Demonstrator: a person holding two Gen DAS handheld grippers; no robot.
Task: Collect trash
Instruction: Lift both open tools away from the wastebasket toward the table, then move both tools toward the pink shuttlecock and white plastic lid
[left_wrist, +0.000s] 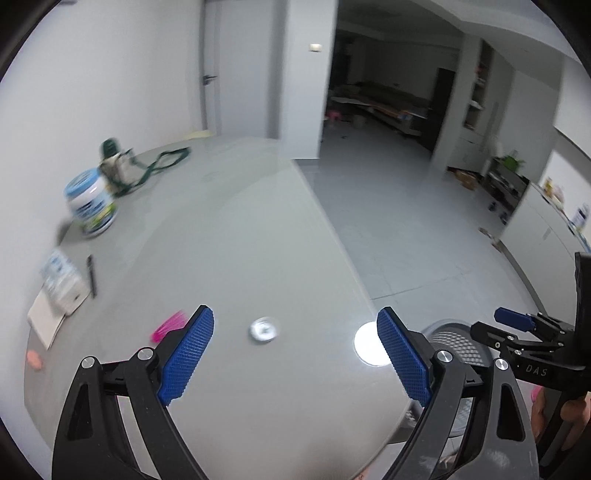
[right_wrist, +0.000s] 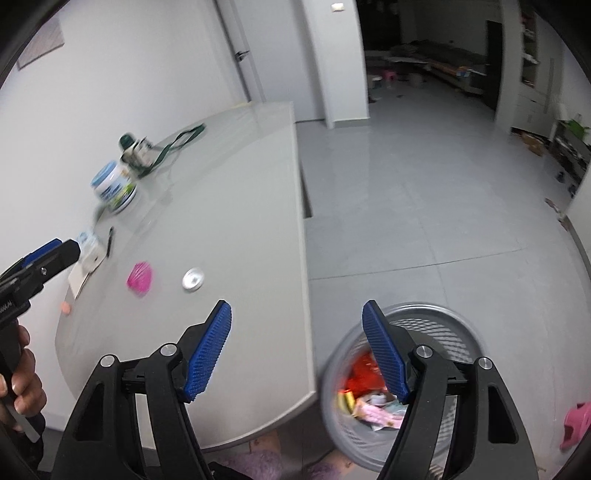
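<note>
A: Where's the trash?

B: A small foil cup (left_wrist: 263, 329) lies on the grey table (left_wrist: 229, 221), just ahead of the left gripper (left_wrist: 295, 354), between the lines of its blue pads. A crumpled pink wrapper (left_wrist: 170, 325) sits beside the left pad.

A: And the jaws?

B: Wide apart, holding nothing. The right gripper (right_wrist: 297, 354) is also spread and empty, straddling the table edge, one pad above the grey mesh bin (right_wrist: 439, 325) of wrappers.

Bright room, lamp glare on table (left_wrist: 229, 229), motion blur, fisheye edges.
</note>
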